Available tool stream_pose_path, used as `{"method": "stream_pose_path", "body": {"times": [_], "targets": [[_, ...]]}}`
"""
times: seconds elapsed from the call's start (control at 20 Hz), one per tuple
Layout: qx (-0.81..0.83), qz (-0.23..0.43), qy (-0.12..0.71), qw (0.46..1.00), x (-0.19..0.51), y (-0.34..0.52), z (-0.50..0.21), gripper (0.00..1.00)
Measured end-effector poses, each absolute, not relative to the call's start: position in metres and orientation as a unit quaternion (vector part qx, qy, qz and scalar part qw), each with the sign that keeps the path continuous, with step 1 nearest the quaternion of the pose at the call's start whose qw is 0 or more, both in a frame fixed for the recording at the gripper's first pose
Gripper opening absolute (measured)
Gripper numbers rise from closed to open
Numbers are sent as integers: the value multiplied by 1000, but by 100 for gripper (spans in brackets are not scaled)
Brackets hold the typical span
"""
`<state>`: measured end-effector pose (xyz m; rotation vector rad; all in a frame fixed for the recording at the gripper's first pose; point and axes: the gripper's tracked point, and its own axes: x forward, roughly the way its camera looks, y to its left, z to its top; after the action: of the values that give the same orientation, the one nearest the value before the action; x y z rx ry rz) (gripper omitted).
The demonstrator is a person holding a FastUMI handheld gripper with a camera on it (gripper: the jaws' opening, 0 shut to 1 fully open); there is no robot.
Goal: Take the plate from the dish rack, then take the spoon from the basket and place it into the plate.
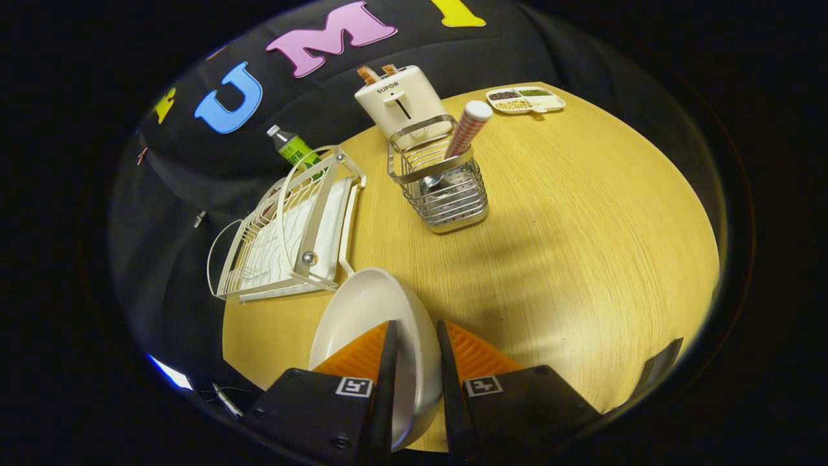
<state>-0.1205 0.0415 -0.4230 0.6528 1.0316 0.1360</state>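
Pale yellow wood-grain covered the round table (582, 213) you were working over, its smooth top ending against the dark cloth wall beyond. Your gripper (416, 343) had its two orange ribbed fingers (362, 356) pinched on the rim of the smooth white oval plate (369, 310), one finger on each side of the edge; the plate stood tilted on its side, out of the rack, just over the table. Whether its lower edge touched the wood was hard to tell, since the black finger mounts hid it.

Just beyond the plate, to the left, sat the white wire dish rack (291, 226) with its thin curved bars and a flat white tray beneath. Ahead of the fingers stood the shiny steel wire basket (446, 188), square with rounded corners, and in it the spoon with the red-and-white checked handle (467, 129), leaning with the handle up and its metal bowl down inside. Behind the basket stood a cream boxy toaster (398, 100) with two slices poking out. A green-labelled plastic bottle (294, 149) stood behind the rack, and a white divided dish of grains (525, 99) lay at the far edge.
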Motion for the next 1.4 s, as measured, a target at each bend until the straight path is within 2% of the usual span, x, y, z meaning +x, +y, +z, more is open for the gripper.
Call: {"method": "stream_pose_path", "body": {"times": [0.1, 0.15, 0.25, 0.3, 0.4, 0.5, 0.85, 1.05, 1.2, 1.4], "targets": [[279, 50, 494, 822, -123, 34, -432, 44], [276, 46, 496, 822, -121, 32, -438, 42], [283, 40, 488, 825, -120, 29, -430, 51], [285, 37, 483, 827, -119, 26, -427, 63], [279, 34, 473, 835, -118, 19, -421, 80], [264, 32, 459, 848, -117, 9, -411, 88], [197, 34, 354, 913, -93, -37, -319, 88], [167, 57, 312, 934, -66, -49, -265, 87], [133, 70, 316, 937, -49, -57, -258, 87], [97, 74, 363, 924, -31, -67, -293, 87]]}}
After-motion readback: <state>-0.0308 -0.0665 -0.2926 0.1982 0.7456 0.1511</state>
